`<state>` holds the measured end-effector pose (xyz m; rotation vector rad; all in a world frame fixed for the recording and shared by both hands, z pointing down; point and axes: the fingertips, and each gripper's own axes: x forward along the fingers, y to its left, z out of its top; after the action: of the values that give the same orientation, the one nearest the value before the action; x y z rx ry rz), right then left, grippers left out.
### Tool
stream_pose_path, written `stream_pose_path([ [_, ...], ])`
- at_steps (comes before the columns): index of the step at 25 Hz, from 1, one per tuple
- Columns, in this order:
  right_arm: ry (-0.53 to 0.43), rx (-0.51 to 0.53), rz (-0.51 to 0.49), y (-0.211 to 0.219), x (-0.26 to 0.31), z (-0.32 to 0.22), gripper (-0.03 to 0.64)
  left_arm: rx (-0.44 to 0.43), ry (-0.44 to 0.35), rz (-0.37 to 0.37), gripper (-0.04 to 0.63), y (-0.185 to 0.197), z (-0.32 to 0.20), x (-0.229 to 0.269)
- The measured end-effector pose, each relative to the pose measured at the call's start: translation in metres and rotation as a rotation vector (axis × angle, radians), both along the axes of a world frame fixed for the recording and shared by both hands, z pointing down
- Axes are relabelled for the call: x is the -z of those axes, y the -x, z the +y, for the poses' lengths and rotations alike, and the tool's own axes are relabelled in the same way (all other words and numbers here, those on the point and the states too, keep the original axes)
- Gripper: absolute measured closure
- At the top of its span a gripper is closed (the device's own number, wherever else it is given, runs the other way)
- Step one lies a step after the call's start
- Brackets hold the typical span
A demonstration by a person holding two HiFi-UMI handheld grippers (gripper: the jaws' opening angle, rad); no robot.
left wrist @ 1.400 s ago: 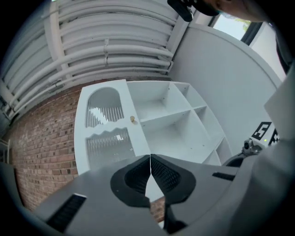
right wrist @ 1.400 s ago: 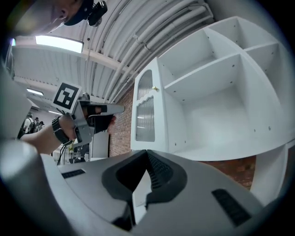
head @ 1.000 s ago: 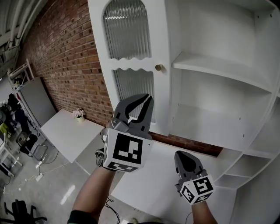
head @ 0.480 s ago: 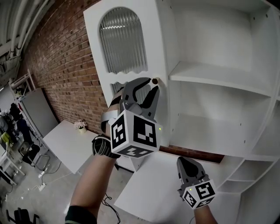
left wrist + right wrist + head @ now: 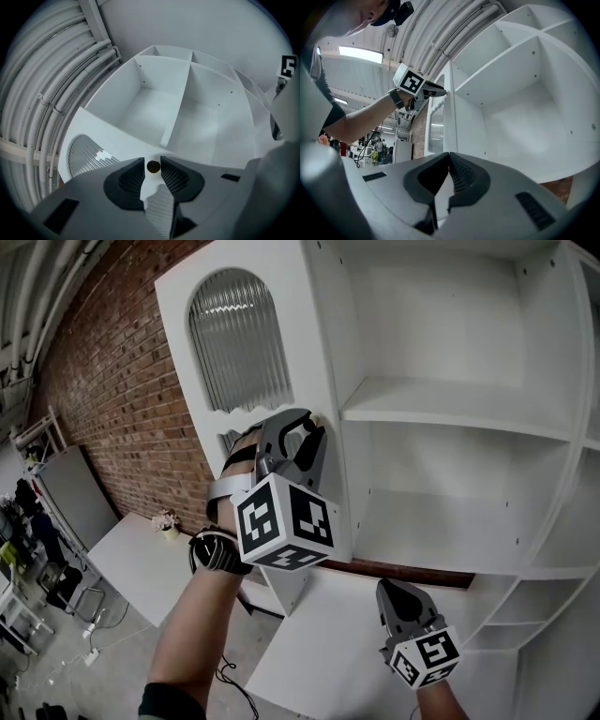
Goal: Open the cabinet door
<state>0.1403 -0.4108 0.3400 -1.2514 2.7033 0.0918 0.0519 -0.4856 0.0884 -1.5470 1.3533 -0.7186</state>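
The white cabinet door, with an arched ribbed-glass pane, stands swung out to the left of the open white shelves. My left gripper is raised at the door's free edge. In the left gripper view its jaws have just been opening and now straddle the small dark round knob, with a thin gap on each side. My right gripper hangs low in front of the cabinet, shut and empty, its pads together. The right gripper view shows the left gripper against the door edge.
A red brick wall runs behind the door. A low white table with a small flower pot stands at the left, and a white slab lies under the cabinet. Chairs and cables are on the floor at far left.
My left gripper has risen and moved forward from below the knob to the door edge, rolled, and opened its jaws around the knob. My right gripper has barely shifted.
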Motion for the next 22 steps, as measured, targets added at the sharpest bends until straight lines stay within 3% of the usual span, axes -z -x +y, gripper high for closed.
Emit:
stream_pose_path([
  [22, 0.003, 0.024, 0.019, -0.006, 0.0, -0.002, 0.614, -0.02, 0.025, 0.003, 0.51, 0.001, 0.005, 0.0],
])
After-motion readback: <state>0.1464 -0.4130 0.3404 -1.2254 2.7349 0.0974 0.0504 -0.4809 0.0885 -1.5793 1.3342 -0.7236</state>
